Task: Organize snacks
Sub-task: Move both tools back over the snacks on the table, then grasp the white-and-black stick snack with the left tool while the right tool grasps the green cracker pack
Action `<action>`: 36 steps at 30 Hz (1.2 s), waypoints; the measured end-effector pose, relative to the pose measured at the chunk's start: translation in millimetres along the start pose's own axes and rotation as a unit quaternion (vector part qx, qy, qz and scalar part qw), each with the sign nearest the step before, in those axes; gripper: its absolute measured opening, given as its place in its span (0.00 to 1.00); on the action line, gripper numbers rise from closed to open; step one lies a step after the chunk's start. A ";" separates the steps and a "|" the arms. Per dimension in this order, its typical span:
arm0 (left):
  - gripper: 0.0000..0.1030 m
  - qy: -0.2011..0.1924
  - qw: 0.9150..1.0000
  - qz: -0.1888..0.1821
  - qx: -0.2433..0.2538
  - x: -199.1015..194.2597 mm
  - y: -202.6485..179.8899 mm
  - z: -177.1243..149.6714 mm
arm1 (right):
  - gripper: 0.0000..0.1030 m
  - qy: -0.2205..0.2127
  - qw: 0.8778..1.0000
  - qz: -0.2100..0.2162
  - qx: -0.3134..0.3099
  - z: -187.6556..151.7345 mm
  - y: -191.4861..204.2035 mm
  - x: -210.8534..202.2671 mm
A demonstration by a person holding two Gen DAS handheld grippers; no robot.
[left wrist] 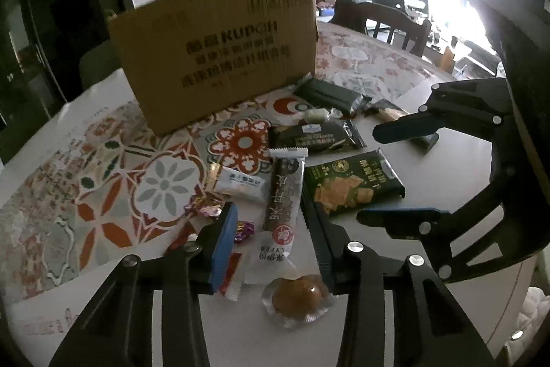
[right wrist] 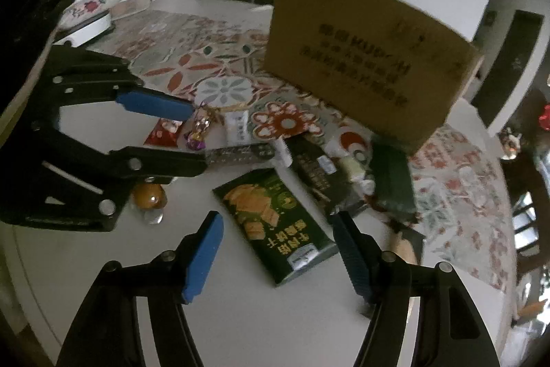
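Judging by the spread, I have barely begun: every snack I can see lies loose on the table [left wrist: 447, 160], none visibly in the cardboard box [left wrist: 220, 50], whose inside is hidden from me. My left hand-held gripper [left wrist: 271, 222] hovers with its jaws apart around the long dark snack bar [left wrist: 285, 195], gripping nothing. My right hand-held gripper [right wrist: 278, 246] is likewise spread wide, straddling the near end of the green cracker packet [right wrist: 275, 219]. Near the box lie two dark wrapped packets, a white packet [left wrist: 242, 184], small foil candies [left wrist: 244, 229] and a clear-wrapped brown sweet [left wrist: 297, 296]. All of it seems left to sort.
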State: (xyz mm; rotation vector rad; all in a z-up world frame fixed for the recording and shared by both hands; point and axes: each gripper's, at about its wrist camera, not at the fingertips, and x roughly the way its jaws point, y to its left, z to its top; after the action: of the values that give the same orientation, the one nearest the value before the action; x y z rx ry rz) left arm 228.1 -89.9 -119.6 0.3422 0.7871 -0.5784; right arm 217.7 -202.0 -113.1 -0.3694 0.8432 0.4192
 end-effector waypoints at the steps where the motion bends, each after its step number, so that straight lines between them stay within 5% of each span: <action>1: 0.39 0.004 1.000 -0.003 -0.002 3.1 0.0 -0.1 | 0.65 0.002 1.000 0.003 -0.002 -0.1 -0.4 2.1; 21: 0.29 0.048 0.996 -0.043 -0.064 31.9 15.4 6.1 | 0.57 0.021 0.996 0.078 0.028 3.0 -17.0 29.2; 36: 0.21 0.025 0.994 -0.039 -0.096 8.0 18.2 6.2 | 0.48 -0.001 0.993 0.051 0.105 -3.6 -13.7 10.5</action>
State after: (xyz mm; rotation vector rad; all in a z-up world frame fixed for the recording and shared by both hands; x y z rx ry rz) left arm 247.1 -81.4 -120.0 0.1493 0.8991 -0.5633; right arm 228.4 -213.2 -121.5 -0.1314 0.8974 0.4198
